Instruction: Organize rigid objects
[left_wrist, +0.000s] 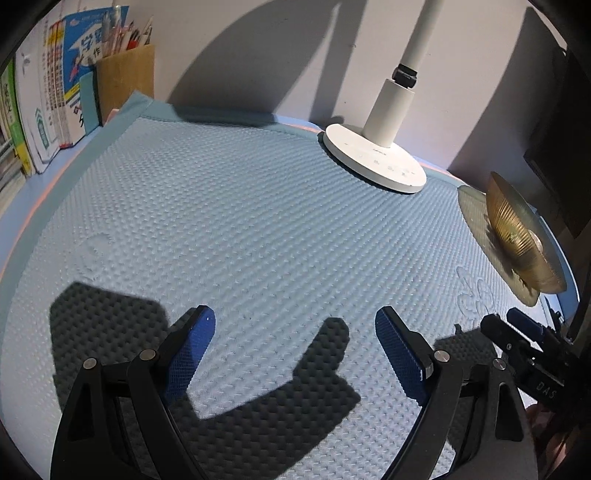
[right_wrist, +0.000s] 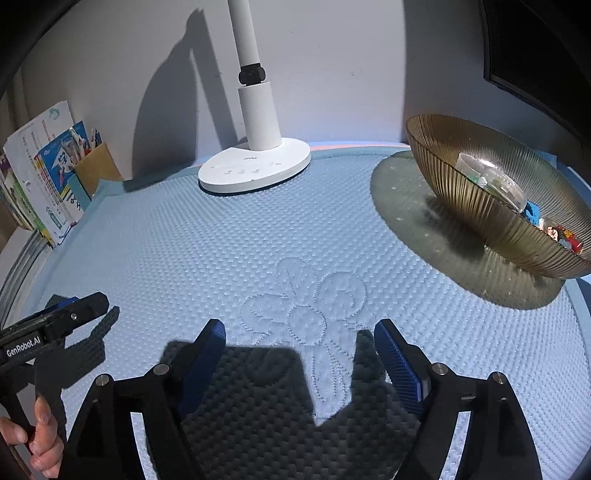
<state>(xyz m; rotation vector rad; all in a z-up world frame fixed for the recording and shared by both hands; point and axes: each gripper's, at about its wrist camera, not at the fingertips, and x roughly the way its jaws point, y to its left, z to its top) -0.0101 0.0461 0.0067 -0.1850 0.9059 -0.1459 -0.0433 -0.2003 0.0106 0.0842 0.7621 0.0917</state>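
Two tools hang over the blue mat (right_wrist: 258, 229), both wide and empty: left tool (left_wrist: 293, 338), right tool (right_wrist: 299, 345). One amber glass bowl (right_wrist: 480, 206) with small objects sits near the counter's far right corner, well apart from both; one white lamp base (right_wrist: 255, 168) stands at the far edge.

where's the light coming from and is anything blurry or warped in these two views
Left wrist: hard light from behind throws crisp gripper shadows onto the mat; fisheye bends the lamp. Right wrist: bowl casts a translucent shadow; sharp throughout, corners vignetted.

Pale wall (right_wrist: 332, 74); white lamp (right_wrist: 255, 162); quilted blue mat (left_wrist: 258, 229)
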